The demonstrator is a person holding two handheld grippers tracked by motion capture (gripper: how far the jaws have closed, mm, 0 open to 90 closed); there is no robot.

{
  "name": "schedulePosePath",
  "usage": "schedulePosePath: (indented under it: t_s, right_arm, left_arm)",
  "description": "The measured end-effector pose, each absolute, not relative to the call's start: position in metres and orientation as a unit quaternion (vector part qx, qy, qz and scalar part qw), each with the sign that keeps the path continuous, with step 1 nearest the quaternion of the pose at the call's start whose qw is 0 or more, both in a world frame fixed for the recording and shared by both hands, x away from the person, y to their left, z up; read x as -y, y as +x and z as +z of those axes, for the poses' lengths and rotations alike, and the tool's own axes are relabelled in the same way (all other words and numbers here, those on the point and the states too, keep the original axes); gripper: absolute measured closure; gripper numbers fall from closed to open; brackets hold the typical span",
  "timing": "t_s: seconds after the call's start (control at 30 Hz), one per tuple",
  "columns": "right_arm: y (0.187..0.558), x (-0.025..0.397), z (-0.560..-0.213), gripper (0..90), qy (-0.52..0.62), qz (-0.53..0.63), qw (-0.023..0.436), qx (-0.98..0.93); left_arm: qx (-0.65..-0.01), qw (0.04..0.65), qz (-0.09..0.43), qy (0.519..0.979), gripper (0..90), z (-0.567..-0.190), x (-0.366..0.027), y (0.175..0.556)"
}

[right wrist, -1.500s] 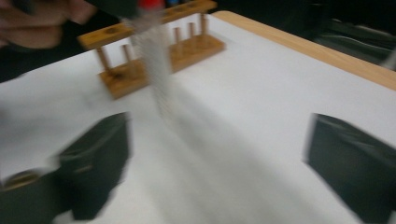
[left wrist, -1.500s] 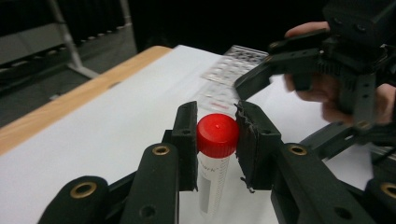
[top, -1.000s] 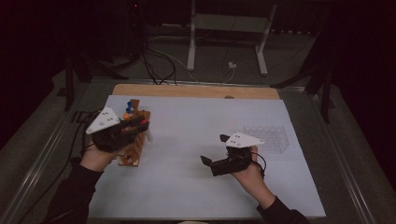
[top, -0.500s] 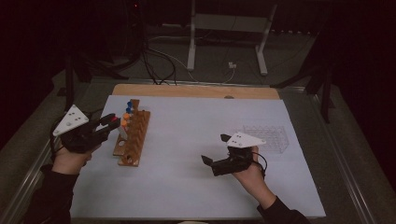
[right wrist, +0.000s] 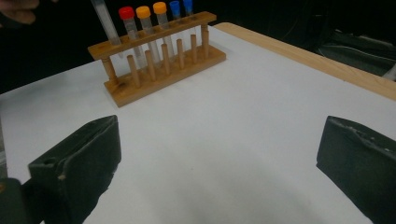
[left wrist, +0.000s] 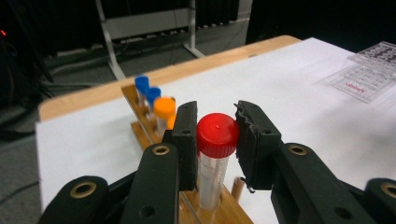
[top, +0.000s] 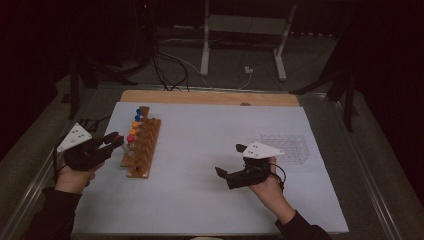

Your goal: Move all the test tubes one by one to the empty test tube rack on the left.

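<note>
Clearly the left gripper (left wrist: pixel 217 140) jaws pinch the red-capped tube (left wrist: pixel 215 158) in the wooden rack (top: pixel 142 147) — a skewed pull could tip it; right gripper (top: pixel 234 176) jaws spread.

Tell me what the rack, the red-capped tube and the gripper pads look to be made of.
Rack: wood, warm brown with visible grain and turned pegs, lightly glossy, perhaps varnished. Red-capped tube: clear body, probably plastic though glass is possible; the cap looks like smooth moulded plastic with a centre dimple. Pads of the left gripper: matte black, frayed at the edges, so likely rubber or foam.
</note>
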State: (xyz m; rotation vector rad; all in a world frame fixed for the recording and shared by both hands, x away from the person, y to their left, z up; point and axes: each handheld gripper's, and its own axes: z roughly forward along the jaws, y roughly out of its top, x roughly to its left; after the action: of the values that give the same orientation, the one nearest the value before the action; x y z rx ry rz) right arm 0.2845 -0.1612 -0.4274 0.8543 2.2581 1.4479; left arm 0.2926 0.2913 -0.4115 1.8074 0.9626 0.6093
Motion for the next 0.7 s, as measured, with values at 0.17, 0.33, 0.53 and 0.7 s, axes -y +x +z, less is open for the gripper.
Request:
schedulePosePath:
  t_s: [0.17,0.33,0.53,0.7]
  right_arm:
    - [0.285,0.161,-0.428,0.0,0.298,0.508,0.161,-0.792]
    - [0.284,0.161,-0.427,0.0,0.298,0.509,0.16,-0.792]
    - [0.284,0.161,-0.427,0.0,0.298,0.509,0.16,-0.792]
    - [0.284,0.162,-0.427,0.0,0.297,0.508,0.16,-0.792]
  left_arm:
    - [-0.4,0.466,0.24,0.752,71.5,-0.424,-0.288,0.296]
    - [-0.402,0.452,0.238,0.76,71.5,-0.429,-0.285,0.299]
    - [-0.404,0.442,0.231,0.767,71.3,-0.434,-0.283,0.302]
    - [-0.397,0.453,0.227,0.765,60.1,-0.428,-0.284,0.298]
